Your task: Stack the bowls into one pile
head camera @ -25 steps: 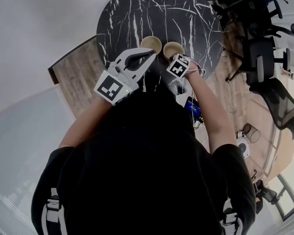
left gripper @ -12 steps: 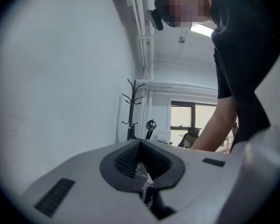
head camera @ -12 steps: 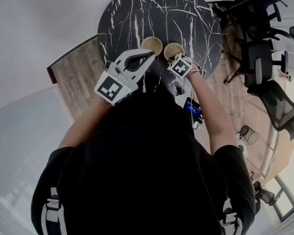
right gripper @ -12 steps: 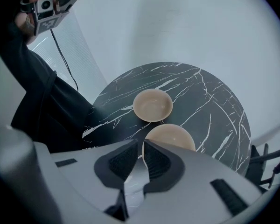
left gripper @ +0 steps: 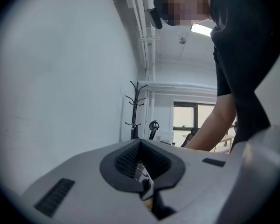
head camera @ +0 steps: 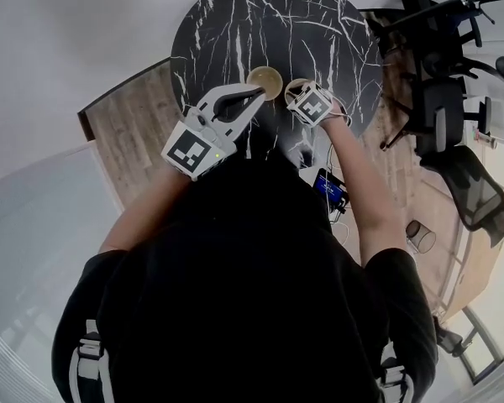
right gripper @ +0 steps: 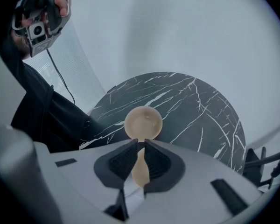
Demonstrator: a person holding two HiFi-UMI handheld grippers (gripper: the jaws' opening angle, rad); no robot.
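Two tan bowls are on the round black marble table. One bowl sits on the table, empty and upright. The second bowl has its wall between the pads of my right gripper, which points steeply down just right of the first bowl. These jaws have just been opening a little, and the pads still rest on the bowl's wall. The right gripper's marker cube hides most of that bowl in the head view. My left gripper hovers level near the first bowl, shut and empty.
Black office chairs stand to the right of the table. A blue device and a small bin are on the wood floor below the right arm. A coat rack stands by the wall.
The right gripper has risen and shifted slightly toward the other bowl, with its bowl still in the jaws. The left gripper has stayed where it was.
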